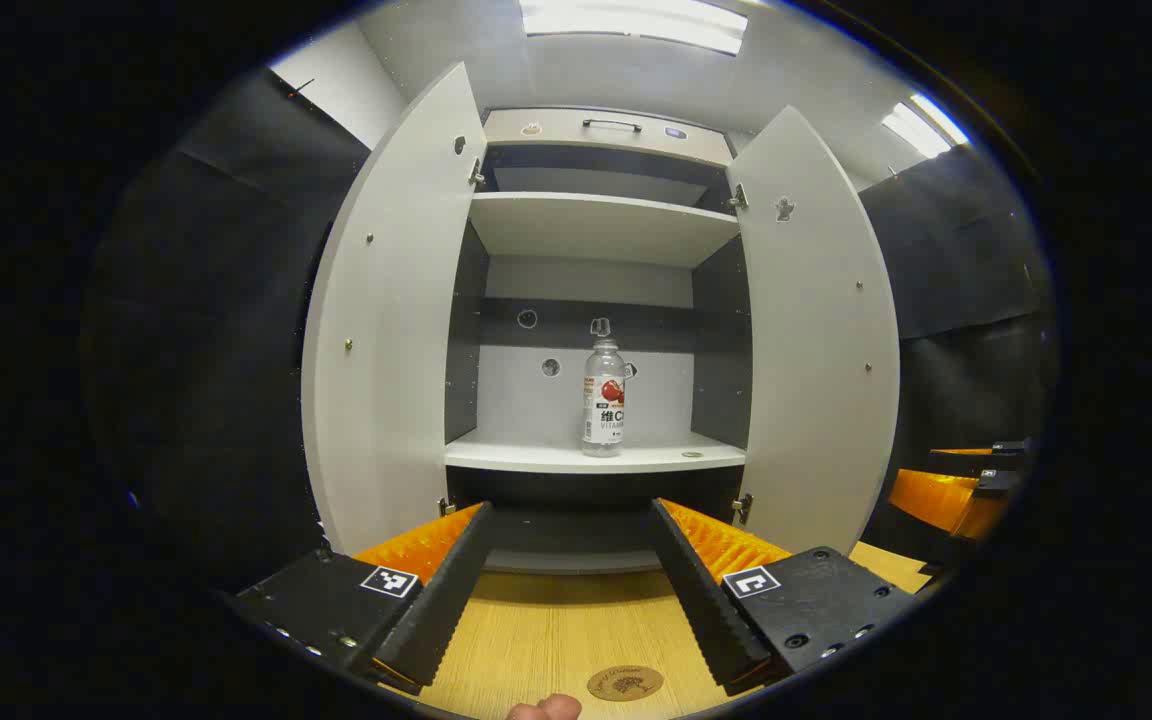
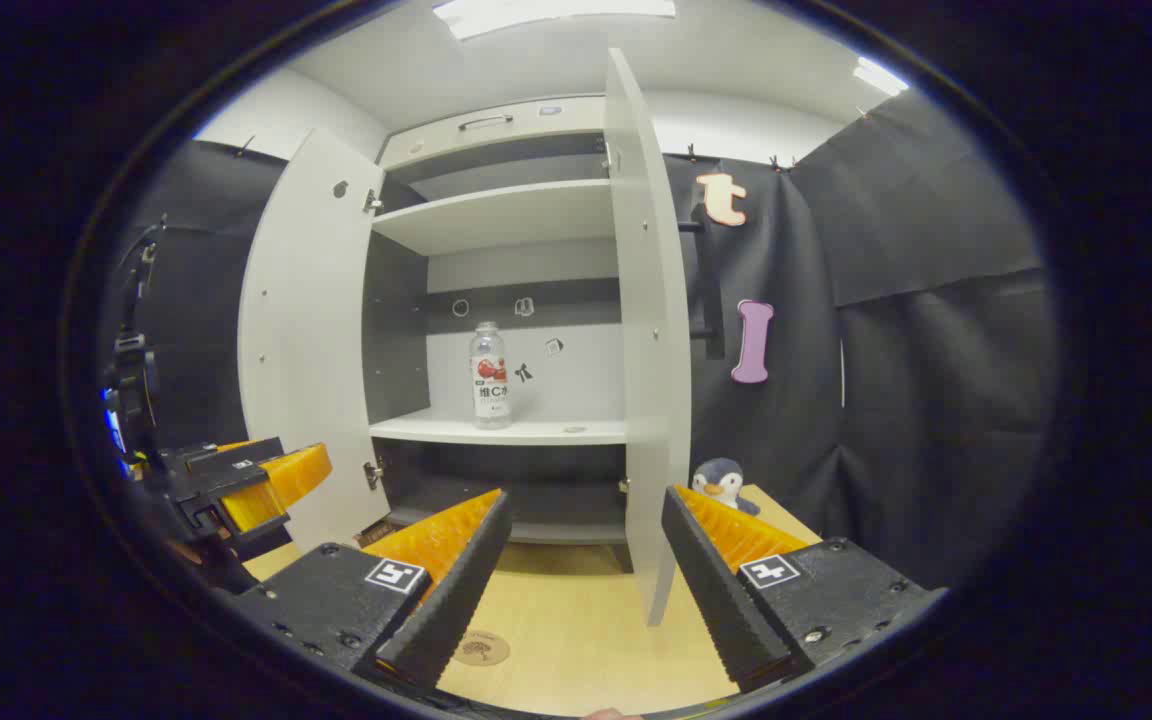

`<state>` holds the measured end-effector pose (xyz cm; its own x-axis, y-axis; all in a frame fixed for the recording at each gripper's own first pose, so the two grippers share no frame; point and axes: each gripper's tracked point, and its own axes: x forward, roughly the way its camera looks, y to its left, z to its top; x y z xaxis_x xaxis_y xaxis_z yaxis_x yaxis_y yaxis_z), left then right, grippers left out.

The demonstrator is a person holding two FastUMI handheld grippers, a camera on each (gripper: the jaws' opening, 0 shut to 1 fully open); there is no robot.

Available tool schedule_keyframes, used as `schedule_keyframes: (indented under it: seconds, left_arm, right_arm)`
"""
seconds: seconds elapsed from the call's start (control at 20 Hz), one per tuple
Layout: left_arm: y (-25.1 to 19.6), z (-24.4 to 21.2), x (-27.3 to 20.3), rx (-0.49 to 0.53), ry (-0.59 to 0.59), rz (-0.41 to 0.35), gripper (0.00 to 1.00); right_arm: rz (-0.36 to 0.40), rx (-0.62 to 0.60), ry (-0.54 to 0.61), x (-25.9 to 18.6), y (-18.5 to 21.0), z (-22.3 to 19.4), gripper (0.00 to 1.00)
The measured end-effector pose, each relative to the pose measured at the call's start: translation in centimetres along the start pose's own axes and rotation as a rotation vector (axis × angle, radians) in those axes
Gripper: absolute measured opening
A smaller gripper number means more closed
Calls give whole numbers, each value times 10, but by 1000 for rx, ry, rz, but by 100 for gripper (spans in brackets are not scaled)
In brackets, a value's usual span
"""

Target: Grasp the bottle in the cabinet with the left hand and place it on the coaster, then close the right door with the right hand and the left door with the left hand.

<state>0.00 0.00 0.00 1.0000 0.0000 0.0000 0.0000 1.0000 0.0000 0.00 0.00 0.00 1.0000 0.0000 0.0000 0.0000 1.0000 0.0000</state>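
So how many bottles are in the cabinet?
1: a bottle upright on the lower shelf, between the open doors. The upper shelf's top isn't visible, so more may hide there.

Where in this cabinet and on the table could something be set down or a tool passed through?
The shelf holding the bottle is bare to the left of it; a small disc lies to its right. The upper shelf is bare. On the table, bare wood borders the coaster. Tightest is the right door, edge-on before the right tool.
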Motion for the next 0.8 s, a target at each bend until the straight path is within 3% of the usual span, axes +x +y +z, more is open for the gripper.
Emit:
schedule_keyframes:
  seconds: [0.05,0.25,0.3,0.4,0.45,0.5,0.8]
  left_arm:
    - [0,4,1,0,-8,4,99]
    - [3,18,7,-6,-36,6,90]
    - [3,19,9,-8,-41,2,95]
    - [3,17,11,-14,-39,-4,95]
    - [3,15,13,-19,-31,-8,94]
    - [2,13,13,-22,-23,-13,95]
    - [-5,16,36,-61,-18,-54,94]
  right_arm:
    - [2,1,4,3,0,2,99]
    - [19,19,-12,11,6,7,99]
    - [22,11,-15,12,7,6,99]
    - [27,-13,-10,13,10,1,95]
    - [32,-19,-1,14,12,-2,99]
    - [41,-20,5,15,15,-4,96]
    - [37,-28,2,19,23,-4,99]
